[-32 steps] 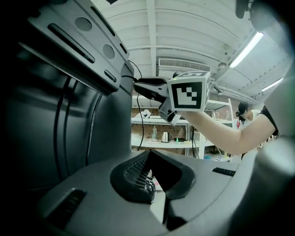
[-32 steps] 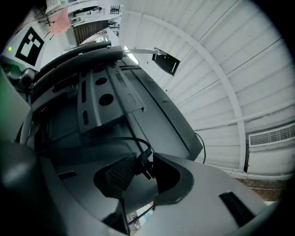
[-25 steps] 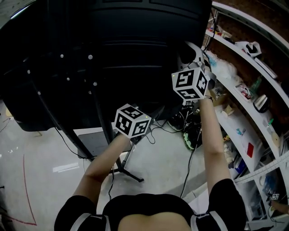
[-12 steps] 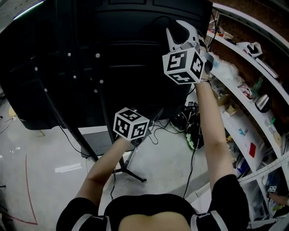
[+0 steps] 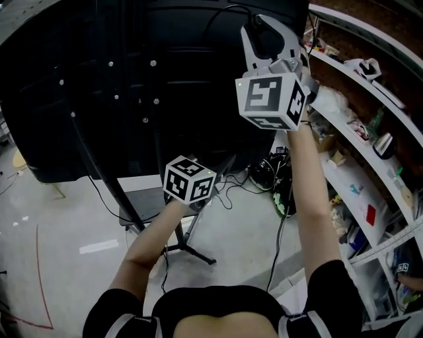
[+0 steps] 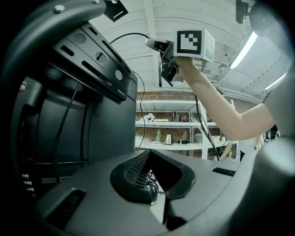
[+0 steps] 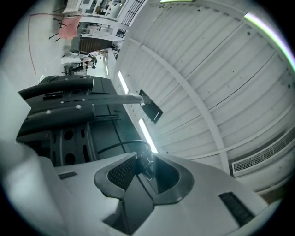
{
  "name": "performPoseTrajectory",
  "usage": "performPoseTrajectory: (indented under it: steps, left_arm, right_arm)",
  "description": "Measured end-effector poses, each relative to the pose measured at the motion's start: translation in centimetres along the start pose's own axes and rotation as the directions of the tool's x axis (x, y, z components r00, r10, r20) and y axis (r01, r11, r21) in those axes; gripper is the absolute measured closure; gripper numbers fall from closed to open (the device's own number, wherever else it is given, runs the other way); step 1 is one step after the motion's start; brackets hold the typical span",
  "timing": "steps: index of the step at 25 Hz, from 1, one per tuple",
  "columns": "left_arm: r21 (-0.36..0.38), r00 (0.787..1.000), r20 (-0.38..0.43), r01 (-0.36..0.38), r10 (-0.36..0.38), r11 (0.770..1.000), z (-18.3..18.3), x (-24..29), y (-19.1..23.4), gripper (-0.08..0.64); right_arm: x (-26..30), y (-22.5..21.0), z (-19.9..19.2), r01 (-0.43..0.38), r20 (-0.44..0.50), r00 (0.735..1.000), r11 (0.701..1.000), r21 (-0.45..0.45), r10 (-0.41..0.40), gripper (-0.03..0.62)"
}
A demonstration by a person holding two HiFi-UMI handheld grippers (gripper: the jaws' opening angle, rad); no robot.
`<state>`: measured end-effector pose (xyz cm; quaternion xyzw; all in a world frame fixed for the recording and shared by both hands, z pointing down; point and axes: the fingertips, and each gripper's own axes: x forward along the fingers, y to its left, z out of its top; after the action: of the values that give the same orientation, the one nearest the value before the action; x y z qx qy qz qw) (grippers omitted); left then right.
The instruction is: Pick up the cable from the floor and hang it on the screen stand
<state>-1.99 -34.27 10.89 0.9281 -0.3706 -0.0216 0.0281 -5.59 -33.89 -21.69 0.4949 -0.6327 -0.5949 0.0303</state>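
Note:
The thin black cable (image 5: 221, 12) arcs over the top of the dark screen back (image 5: 165, 66). My right gripper (image 5: 264, 33) is raised high beside that top edge and is shut on the cable (image 7: 124, 145), which runs out from between its jaws. In the left gripper view the right gripper (image 6: 159, 46) holds the cable (image 6: 124, 38) above the stand's slotted mount bracket (image 6: 92, 64). My left gripper (image 6: 153, 191) stays low near the stand pole (image 5: 99, 178), under its marker cube (image 5: 190, 179). Its jaws pinch a dark glossy bit that looks like the cable.
White shelves (image 5: 357, 152) crowded with small items run along the right. A tangle of other cables (image 5: 264, 175) lies on the floor by the stand's legs (image 5: 192, 247). A red line (image 5: 36, 264) marks the pale floor at left.
My right gripper has risen and shifted left with the cable, from beside the screen to its top edge. The left gripper has barely moved.

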Motion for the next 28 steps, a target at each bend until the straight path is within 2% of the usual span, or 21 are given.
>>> performPoseTrajectory:
  steps: [5,12,17,21,28]
  left_arm:
    - [0.005,1.0,0.001,0.005,-0.005,1.0,-1.6,-1.6,-1.2,0.554]
    - [-0.027,1.0,-0.001,0.012,-0.012,1.0,-3.2,-3.0,-3.4,0.554]
    - [-0.064,1.0,-0.004,-0.005,0.005,0.998,-5.2,-4.2,-3.5,0.554]
    - [-0.102,0.999,-0.025,-0.05,0.047,0.994,-7.5,-5.6,-2.5,0.554]
    - [-0.123,0.993,-0.049,-0.11,0.105,0.986,-9.7,-7.3,-1.0,0.554]
  right_arm:
    - [-5.5,2.6,0.2,0.007,-0.019,1.0,0.999,0.033,-0.006,0.463]
    - [-11.2,8.5,-0.5,-0.066,-0.1,0.992,0.992,0.105,0.076,0.465]
    - [-12.5,12.5,-1.2,-0.124,-0.099,0.985,0.98,0.156,0.14,0.465]
    - [-12.6,15.0,-1.8,-0.152,-0.101,0.979,0.965,0.212,0.177,0.465]
    - [-12.4,19.0,-3.3,-0.207,-0.109,0.966,0.953,0.219,0.235,0.469]
